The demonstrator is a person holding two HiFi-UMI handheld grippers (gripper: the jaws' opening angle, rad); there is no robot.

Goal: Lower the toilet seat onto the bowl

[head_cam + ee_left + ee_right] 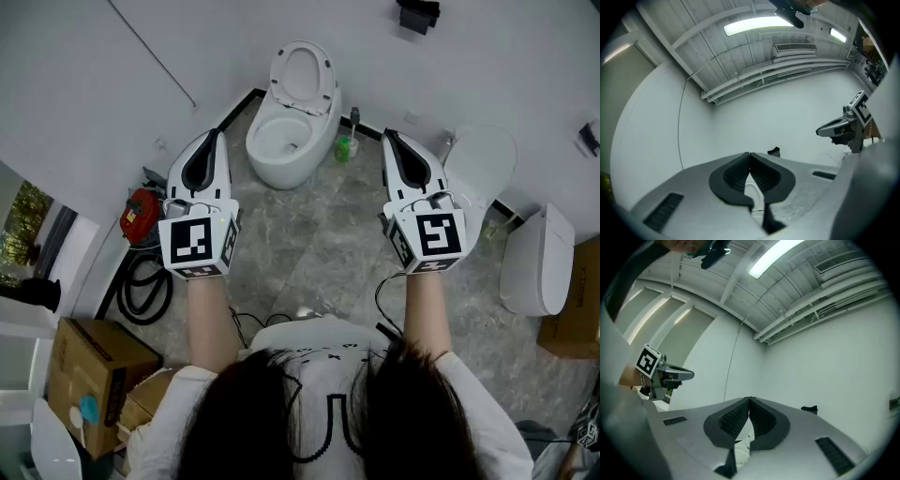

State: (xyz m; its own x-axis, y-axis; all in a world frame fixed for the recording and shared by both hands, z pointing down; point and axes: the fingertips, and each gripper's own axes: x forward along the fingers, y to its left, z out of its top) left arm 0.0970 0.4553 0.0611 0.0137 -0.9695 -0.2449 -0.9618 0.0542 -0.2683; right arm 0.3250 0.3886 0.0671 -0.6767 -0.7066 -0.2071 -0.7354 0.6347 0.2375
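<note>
A white toilet (292,131) stands on the floor against the far wall, in the head view. Its seat and lid (303,75) are raised, leaning back toward the wall, and the bowl is open. My left gripper (217,134) is held up at the left, short of the toilet, shut with nothing in it. My right gripper (386,136) is held up at the right, level with the left one, shut and empty too. In the left gripper view the jaw tips (749,153) meet; in the right gripper view the tips (749,399) meet as well. Both point slightly upward at the white wall.
A green bottle (345,147) stands right of the toilet base. More white toilets (536,262) and a round lid (480,169) sit at the right. A red tool (141,214) and black hose (142,291) lie at the left, cardboard boxes (92,375) at lower left. The floor is grey marble.
</note>
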